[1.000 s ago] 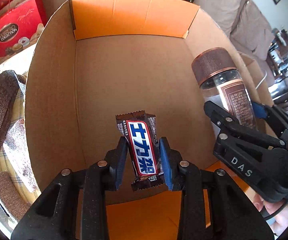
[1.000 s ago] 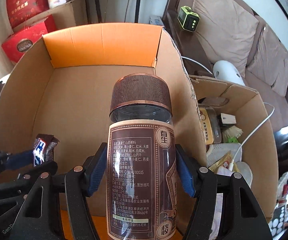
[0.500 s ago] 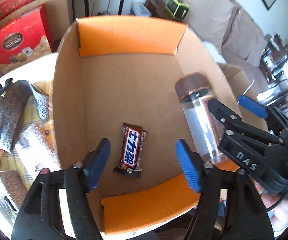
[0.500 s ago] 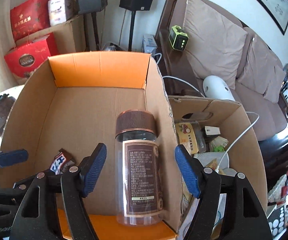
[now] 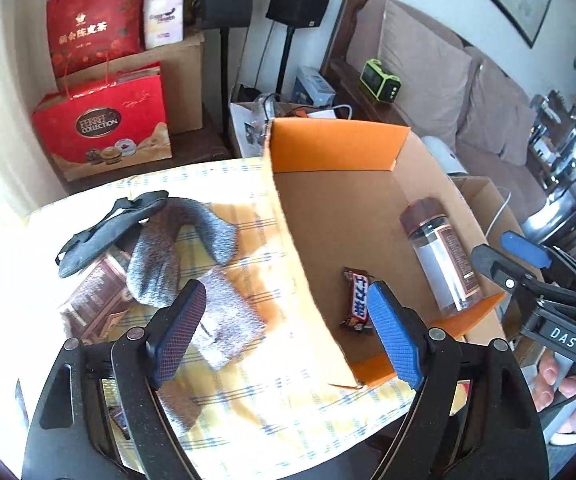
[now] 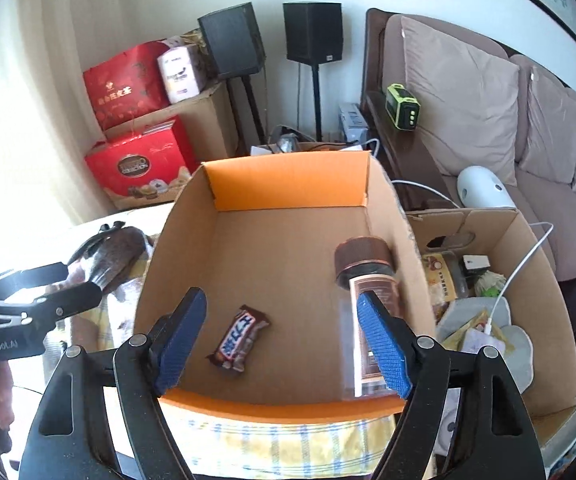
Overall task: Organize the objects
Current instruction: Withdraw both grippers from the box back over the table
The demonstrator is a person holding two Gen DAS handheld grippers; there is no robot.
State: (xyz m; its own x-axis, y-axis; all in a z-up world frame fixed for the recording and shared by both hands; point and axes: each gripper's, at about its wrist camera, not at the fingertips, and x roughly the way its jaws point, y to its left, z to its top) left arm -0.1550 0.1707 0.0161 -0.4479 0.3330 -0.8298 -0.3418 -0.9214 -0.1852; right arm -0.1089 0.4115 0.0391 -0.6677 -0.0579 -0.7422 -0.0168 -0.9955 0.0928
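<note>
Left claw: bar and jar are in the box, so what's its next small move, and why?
Probably swing the left claw, its jaws opening and empty, left and down toward the grey sock. The bar and jar already lie in the box, while the sock lies loose on the cloth beside it.

A brown candy bar [image 6: 238, 339] with a blue and white label lies flat on the bottom of the open cardboard box [image 6: 288, 196]. A clear jar [image 6: 368, 304] with a brown ribbed lid and a brown label stands upright by the box's right wall. The two things lie apart, not touching.
</note>
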